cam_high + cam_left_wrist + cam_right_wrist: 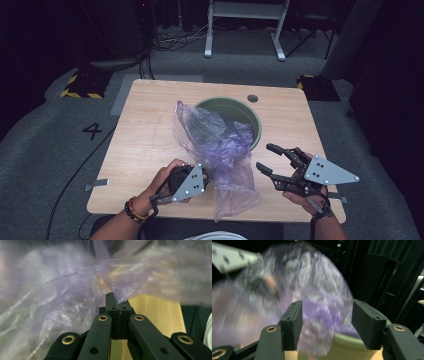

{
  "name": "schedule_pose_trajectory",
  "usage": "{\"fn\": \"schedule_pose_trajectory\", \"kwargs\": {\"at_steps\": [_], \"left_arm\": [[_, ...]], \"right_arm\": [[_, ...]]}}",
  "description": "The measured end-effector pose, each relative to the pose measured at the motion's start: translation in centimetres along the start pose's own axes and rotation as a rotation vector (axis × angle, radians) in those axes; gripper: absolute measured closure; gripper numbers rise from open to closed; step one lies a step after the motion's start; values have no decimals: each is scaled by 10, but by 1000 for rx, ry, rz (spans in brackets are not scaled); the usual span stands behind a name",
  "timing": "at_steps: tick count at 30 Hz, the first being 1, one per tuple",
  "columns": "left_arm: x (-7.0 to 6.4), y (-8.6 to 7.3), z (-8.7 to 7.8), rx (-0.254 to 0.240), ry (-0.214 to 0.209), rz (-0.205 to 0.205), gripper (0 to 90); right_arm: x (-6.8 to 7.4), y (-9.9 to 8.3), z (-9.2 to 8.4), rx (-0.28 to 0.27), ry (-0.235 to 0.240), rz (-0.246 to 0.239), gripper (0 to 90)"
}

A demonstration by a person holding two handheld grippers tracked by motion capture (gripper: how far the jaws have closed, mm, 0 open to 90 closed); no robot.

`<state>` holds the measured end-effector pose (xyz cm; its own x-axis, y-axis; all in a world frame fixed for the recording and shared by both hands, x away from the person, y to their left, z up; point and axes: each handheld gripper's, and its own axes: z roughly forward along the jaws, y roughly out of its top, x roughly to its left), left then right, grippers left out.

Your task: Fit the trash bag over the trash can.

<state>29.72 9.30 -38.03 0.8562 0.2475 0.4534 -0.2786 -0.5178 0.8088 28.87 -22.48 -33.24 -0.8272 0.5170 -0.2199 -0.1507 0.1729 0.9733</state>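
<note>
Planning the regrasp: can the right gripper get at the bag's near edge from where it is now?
Probably yes. The right gripper is open, just beside the purple bag, nothing between them. The left gripper is pinching the bag's other side, and the green bin sits behind.

purple bag (220, 150), green bin (250, 114), pale wood table (145, 145)

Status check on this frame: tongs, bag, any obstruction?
Left tongs shut on purple plastic bag. Right tongs open, clear of it. Bag drapes from green bin toward table edge. Nothing blocking.
</note>
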Motion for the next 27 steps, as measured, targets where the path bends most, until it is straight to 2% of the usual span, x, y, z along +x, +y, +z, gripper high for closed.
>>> {"fn": "schedule_pose_trajectory", "kwargs": {"at_steps": [4,7,10,13,16,17,20,22,27], "left_arm": [[-1,-1,3,26,24,23,900],[-3,-2,4,44,48,38,900],[-3,-2,5,51,65,38,900],[-2,-2,5,47,78,33,900],[-1,-3,5,40,79,23,900],[-1,-3,5,38,79,19,900],[0,-5,6,34,81,11,900],[0,-6,6,29,79,5,900],[1,-8,6,13,61,-8,900]], "right_arm": [[9,17,1,-3,18,-11,423],[19,24,4,7,63,-20,397],[34,27,8,14,151,-32,368],[50,22,19,63,234,-54,335],[57,12,30,131,265,-70,328],[58,9,34,148,251,-81,347],[60,0,42,212,211,-133,505],[60,-5,45,231,198,-146,631],[54,-16,53,262,142,-171,845]]}}
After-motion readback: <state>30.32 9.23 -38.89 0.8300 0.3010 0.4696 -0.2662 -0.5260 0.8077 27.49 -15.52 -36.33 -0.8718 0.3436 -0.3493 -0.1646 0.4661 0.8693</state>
